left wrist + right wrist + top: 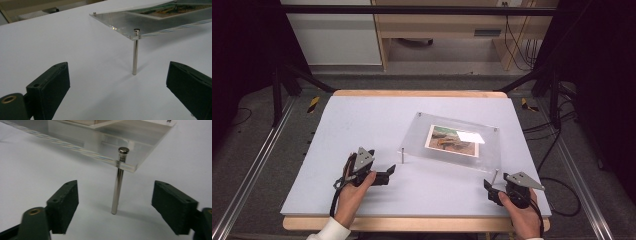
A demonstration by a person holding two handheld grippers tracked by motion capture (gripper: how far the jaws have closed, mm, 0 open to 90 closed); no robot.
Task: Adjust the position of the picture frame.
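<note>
Clear acrylic forms the photo frame (452, 142) we work on: it sits right of the middle of the white table (362, 125), raised on slim metal standoff pins with a printed picture (453, 138) sandwiched inside. Our left gripper (390, 172) faces the near-left pin (135, 52), jaws wide and apart from it. Our right gripper (488, 186) has its jaws wide on either side of the near-right pin (118, 182), pads clear of it.
</note>
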